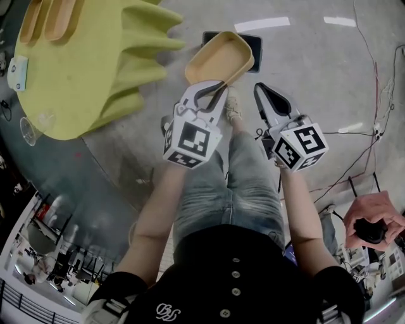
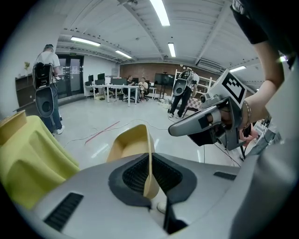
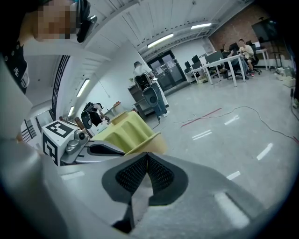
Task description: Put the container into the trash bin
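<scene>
A tan, shallow container hangs over a dark square trash bin on the floor and hides most of it. My left gripper is shut on the container's near rim. In the left gripper view the thin rim sits pinched between the black pads, and the container sticks out ahead. My right gripper hangs just to the right of it, shut and empty; its pads meet in the right gripper view. That view also catches the container's edge and the left gripper.
A table under a yellow-green cloth stands at the left, with wooden trays on it and a clear cup at its edge. Cables run over the grey floor at the right. Another person's hands show at the lower right.
</scene>
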Available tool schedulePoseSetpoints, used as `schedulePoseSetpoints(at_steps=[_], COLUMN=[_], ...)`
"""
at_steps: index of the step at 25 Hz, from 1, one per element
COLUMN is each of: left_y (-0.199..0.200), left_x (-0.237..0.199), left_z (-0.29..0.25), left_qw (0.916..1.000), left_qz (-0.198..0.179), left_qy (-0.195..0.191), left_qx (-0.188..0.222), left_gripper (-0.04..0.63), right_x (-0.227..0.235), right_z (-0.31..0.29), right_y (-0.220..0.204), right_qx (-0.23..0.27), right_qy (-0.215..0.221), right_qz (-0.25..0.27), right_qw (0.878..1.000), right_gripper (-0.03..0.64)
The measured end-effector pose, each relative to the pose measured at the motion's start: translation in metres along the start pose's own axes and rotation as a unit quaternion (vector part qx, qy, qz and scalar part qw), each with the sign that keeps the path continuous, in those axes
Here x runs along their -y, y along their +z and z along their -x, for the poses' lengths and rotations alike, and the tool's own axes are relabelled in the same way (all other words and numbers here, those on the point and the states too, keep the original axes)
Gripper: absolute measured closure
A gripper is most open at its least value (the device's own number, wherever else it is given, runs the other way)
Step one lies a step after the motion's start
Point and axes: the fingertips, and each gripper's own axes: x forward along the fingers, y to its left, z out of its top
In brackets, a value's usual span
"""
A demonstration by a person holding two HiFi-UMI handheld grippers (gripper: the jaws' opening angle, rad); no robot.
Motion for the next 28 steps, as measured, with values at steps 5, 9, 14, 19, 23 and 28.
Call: schedulePoseSetpoints(at_steps=[5,9,14,19,23,28], left_y=[-0.027,-0.039,-0.050,-0.062,-0.068,-0.071], left_x=[-0.003,0.002,-0.005,-0.012,-0.007,0.000], left_z=[-0.019,-0.036,-0.053,-0.065,-0.084,-0.103], left_qw=[0.9998,0.9993,0.9983,0.9972,0.9963,0.9955], left_qz=[0.009,0.008,0.019,0.020,0.017,0.006], left_qy=[-0.011,-0.018,-0.020,-0.021,-0.032,-0.041], left_qx=[-0.015,-0.031,-0.051,-0.068,-0.078,-0.086], left_gripper=[0.568,0.568,0.568,0.569,0.568,0.568], right_x=[0.009,0.019,0.032,0.041,0.055,0.067], right_z=[-0.026,-0.030,-0.034,-0.036,-0.038,-0.033], right_y=[-0.014,-0.019,-0.032,-0.044,-0.054,-0.060], right_qx=[-0.003,-0.004,-0.017,-0.026,-0.034,-0.036], right_qy=[-0.001,-0.005,-0.009,-0.010,-0.010,-0.009], right_qz=[-0.009,-0.016,-0.028,-0.040,-0.046,-0.054], right_qw=[1.000,1.000,0.999,0.999,0.998,0.998], right_gripper=[0.612,0.612,0.612,0.612,0.612,0.612])
